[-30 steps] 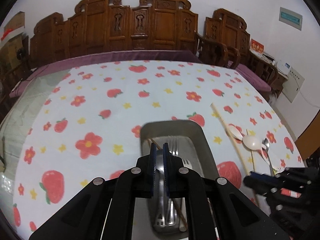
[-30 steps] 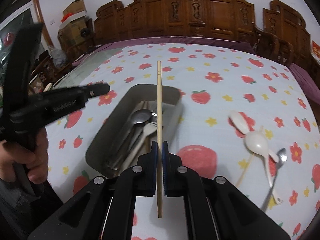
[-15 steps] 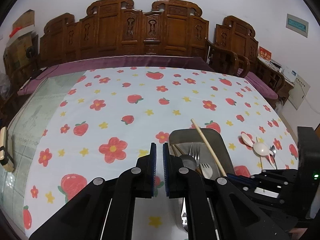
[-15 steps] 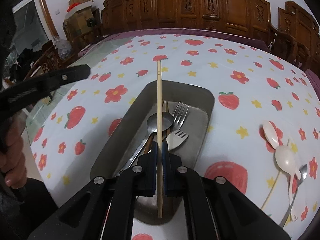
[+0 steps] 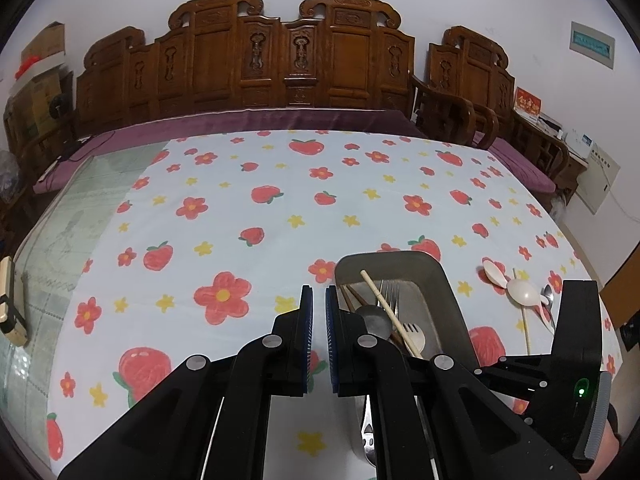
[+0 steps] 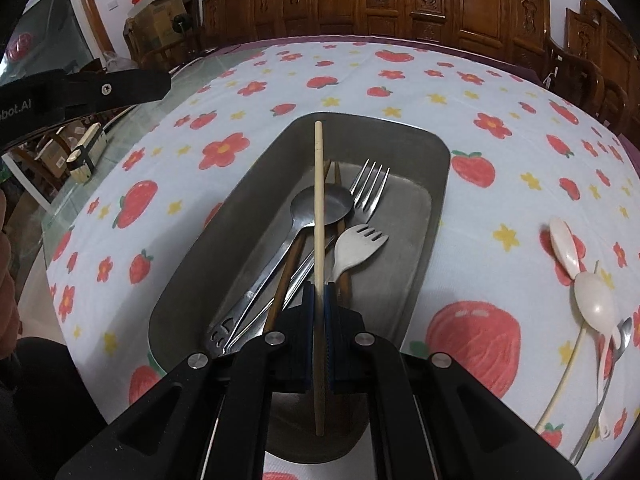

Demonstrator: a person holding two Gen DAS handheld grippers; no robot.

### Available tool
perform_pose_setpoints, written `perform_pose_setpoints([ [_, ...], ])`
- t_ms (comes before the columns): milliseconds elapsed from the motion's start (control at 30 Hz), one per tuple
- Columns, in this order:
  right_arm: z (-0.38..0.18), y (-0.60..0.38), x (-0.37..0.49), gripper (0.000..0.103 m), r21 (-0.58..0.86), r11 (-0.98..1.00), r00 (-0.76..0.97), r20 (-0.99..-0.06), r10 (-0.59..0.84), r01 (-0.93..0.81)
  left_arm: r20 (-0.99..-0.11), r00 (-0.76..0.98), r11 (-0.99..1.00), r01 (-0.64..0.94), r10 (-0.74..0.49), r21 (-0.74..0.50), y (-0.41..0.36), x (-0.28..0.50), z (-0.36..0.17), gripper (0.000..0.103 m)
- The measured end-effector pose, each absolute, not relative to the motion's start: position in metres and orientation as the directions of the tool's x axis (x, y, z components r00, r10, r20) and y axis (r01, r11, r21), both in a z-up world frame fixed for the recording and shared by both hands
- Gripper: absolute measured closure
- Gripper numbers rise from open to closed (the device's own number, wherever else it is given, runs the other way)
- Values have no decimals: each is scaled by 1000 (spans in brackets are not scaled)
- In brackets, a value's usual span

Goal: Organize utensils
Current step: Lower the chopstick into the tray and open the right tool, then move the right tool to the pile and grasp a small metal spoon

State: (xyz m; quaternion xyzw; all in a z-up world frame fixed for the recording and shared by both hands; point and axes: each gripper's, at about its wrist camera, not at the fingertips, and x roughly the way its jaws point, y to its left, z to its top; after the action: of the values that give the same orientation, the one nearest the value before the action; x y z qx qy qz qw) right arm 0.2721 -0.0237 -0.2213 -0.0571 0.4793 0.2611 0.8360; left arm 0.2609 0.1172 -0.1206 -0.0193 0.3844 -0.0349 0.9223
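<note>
One pale chopstick point(image 6: 319, 208) points straight ahead over the tray point(image 6: 416, 280) lengthwise.

- Metal tray point(image 6: 434, 184): near end hidden behind the right hand-held gripper point(image 6: 319, 300); in the left wrist view, its near part is covered by the left hand-held gripper point(image 5: 316, 312).
- Dark wooden chopsticks point(image 6: 286, 276): largely hidden under the pale chopstick point(image 6: 319, 200) and metal spoon point(image 6: 316, 204).
- Metal spoon on the surface point(image 6: 616, 344): bowl partly covered by the white spoon point(image 6: 596, 304).
- Person's hand point(image 6: 8, 280): cut off by the left picture edge.
</note>
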Motion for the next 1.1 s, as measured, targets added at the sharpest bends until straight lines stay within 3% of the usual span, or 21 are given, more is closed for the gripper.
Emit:
perform_pose_setpoints([
  [500,-172,-83,247,93,132,849,514,-744,426,-511,-696,710,994,95,-108,-57,87,256,-121,98],
  [800,-155,-184,230,93,22,918,626,-725,287,-395,-676,720,986,152,-157,-67,40,248,-124,98],
  [900,-158,-218,233,83,16,943,647,-723,241,-333,-675,718,983,175,-168,-59,24,243,-128,98],
  [1100,-172,-260,241,82,9,973,672,-721,167,-232,-667,720,976,213,-192,-50,-6,233,-136,97],
])
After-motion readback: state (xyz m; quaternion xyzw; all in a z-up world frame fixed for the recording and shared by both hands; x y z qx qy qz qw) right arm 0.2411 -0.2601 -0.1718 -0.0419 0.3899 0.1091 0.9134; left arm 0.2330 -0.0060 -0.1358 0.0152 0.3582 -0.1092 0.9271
